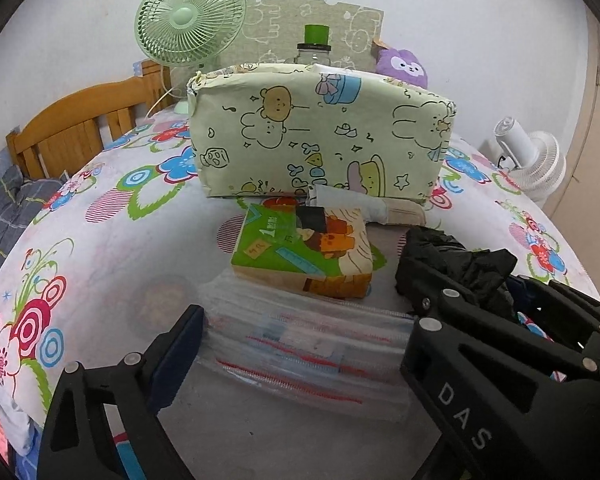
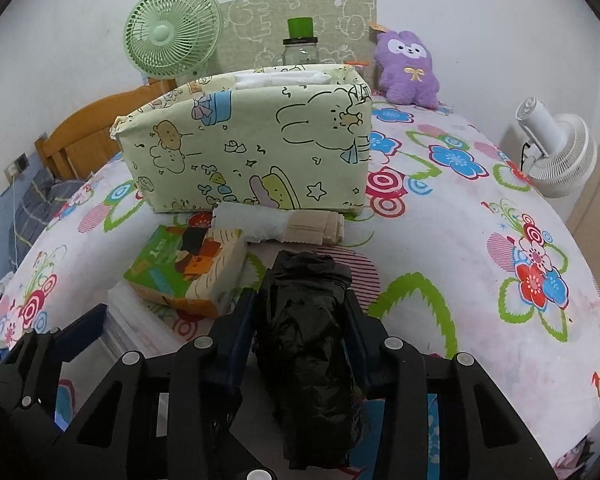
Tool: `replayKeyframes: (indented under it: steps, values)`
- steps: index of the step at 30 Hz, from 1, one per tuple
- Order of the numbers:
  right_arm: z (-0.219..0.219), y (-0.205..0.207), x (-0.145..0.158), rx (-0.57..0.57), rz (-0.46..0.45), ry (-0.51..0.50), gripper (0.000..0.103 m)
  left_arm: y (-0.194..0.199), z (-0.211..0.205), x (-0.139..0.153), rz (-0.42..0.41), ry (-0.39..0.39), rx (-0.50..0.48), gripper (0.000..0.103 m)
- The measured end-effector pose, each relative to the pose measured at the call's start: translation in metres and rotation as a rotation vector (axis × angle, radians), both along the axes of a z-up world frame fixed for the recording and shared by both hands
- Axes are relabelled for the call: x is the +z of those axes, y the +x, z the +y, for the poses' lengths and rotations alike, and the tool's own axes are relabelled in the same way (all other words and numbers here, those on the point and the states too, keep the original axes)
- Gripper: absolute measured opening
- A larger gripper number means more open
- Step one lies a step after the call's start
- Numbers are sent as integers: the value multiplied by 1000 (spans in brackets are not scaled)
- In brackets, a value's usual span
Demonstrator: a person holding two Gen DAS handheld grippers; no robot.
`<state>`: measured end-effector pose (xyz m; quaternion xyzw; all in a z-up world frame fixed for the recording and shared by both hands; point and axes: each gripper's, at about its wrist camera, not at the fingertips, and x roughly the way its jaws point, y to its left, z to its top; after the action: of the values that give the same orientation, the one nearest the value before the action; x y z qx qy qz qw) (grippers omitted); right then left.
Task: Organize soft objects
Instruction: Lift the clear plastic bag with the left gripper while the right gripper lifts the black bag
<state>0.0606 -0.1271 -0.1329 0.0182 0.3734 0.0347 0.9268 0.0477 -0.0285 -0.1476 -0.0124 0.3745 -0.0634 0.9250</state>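
Note:
A pale green cartoon-print storage box (image 1: pixel 324 132) stands on the bed; it also shows in the right wrist view (image 2: pixel 252 148), with white items inside. My right gripper (image 2: pixel 300 312) is shut on a roll of black plastic bags (image 2: pixel 308 344), also seen in the left wrist view (image 1: pixel 452 256). My left gripper (image 1: pixel 304 344) is open around a stack of clear zip bags (image 1: pixel 308 352), jaws at its two ends. A green and orange tissue pack (image 1: pixel 304 248) lies on that stack. A white and beige rolled cloth (image 2: pixel 280 224) lies against the box front.
The bed has a floral sheet (image 2: pixel 480 264). A green fan (image 1: pixel 190 20), a jar with a green lid (image 1: pixel 315 50) and a purple plush (image 2: pixel 408 68) stand behind the box. A white fan (image 2: pixel 556 156) is at the right. A wooden bed frame (image 1: pixel 76 128) is at the left.

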Motion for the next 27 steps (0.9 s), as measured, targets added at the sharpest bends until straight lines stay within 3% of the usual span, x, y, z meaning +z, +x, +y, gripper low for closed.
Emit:
replayKeyframes:
  steps: [27]
  values:
    - [4,-19,30,10,-77,-9,42,-18,5,29,-71,-18,5,95]
